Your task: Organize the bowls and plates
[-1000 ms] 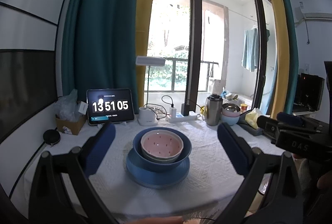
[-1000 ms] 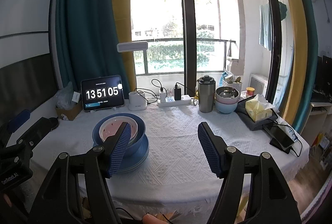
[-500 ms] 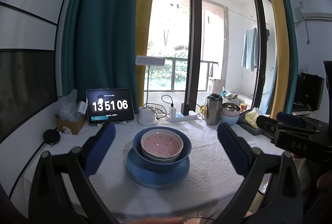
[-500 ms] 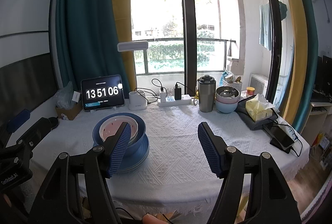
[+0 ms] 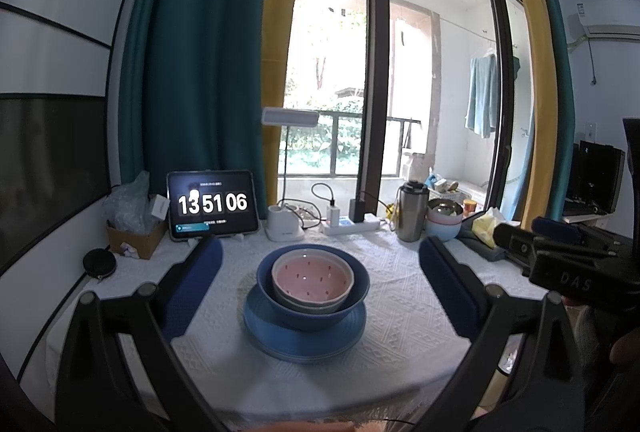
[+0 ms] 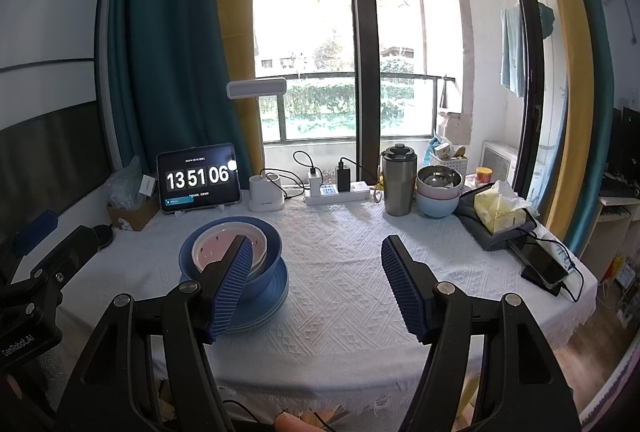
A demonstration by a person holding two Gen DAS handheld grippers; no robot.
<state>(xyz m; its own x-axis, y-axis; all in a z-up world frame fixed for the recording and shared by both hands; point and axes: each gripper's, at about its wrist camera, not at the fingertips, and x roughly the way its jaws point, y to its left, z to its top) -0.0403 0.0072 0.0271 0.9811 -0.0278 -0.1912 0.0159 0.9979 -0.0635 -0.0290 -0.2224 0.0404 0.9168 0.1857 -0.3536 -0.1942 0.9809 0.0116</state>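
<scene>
A: What could go wrong from here?

B: The stack sits on the white tablecloth (image 5: 400, 312): a pink bowl (image 5: 313, 278) nested in a dark blue bowl (image 5: 312, 296), which rests on a blue plate (image 5: 304, 336). The left gripper (image 5: 320, 272) hangs in front of it with its jaws wide apart, empty, the stack framed between them but not touched. If it closes on the dark blue bowl's rim alone, I'd guess the pink bowl could rattle or tip inside it (glazed ware on glazed ware slides easily).

A: And the right one?

B: The right gripper (image 6: 316, 280) has its jaws apart too, holding nothing. Its left finger (image 6: 230, 284) overlaps the stack in that view, though I judge it nearer the camera, not touching. A careless sweep leftward might knock the bowls or drag the cloth.

A: What does one view give that the other lacks?

B: The left wrist view looks straight into the pink bowl and shows its speckled inside. The right wrist view hides part of that, but shows a phone (image 6: 544, 266) on charge and a yellow tissue pack (image 6: 500, 209) at the table's right edge, plus a second bowl stack (image 6: 438, 191) beside a steel tumbler (image 6: 398, 179).
</scene>
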